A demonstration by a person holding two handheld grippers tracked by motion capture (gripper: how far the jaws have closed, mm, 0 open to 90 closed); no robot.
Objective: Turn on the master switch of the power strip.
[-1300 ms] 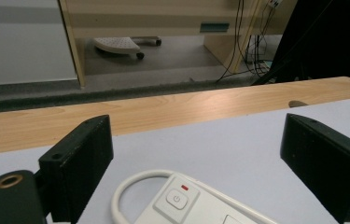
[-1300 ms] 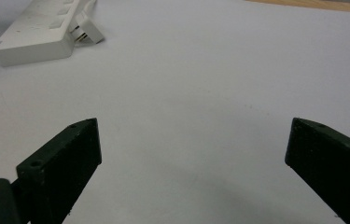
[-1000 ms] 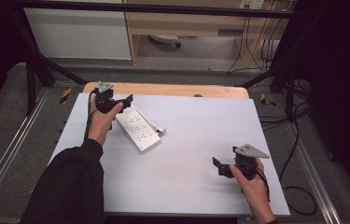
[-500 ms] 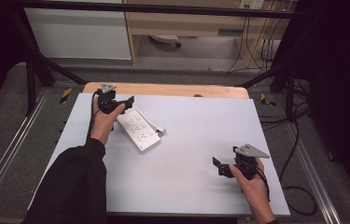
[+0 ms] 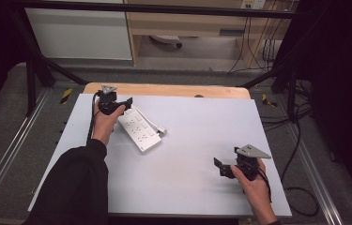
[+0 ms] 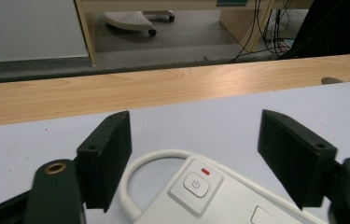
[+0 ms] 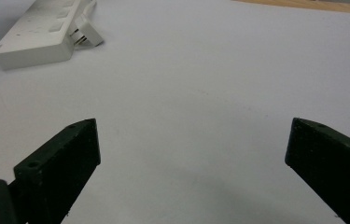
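Observation:
A white power strip (image 5: 138, 131) lies at an angle on the white table top, left of centre, with its plug (image 5: 161, 130) beside it. My left gripper (image 5: 117, 104) hovers open at the strip's far end. In the left gripper view, the jaws stand wide on either side of the strip's power button (image 6: 196, 183) and its looped white cable (image 6: 133, 175), touching neither. My right gripper (image 5: 223, 168) is open and empty near the front right. Its own view shows the power strip (image 7: 37, 35) and the plug (image 7: 87, 35) far off at top left.
The white sheet (image 5: 187, 197) covers a wooden table whose bare strip (image 5: 164, 90) runs along the far edge. Beyond it are a floor, a cabinet and hanging cables. Metal rails flank both sides of the table.
My left gripper has edged slightly to the right over the far end of the power strip. The right gripper has stayed in place.

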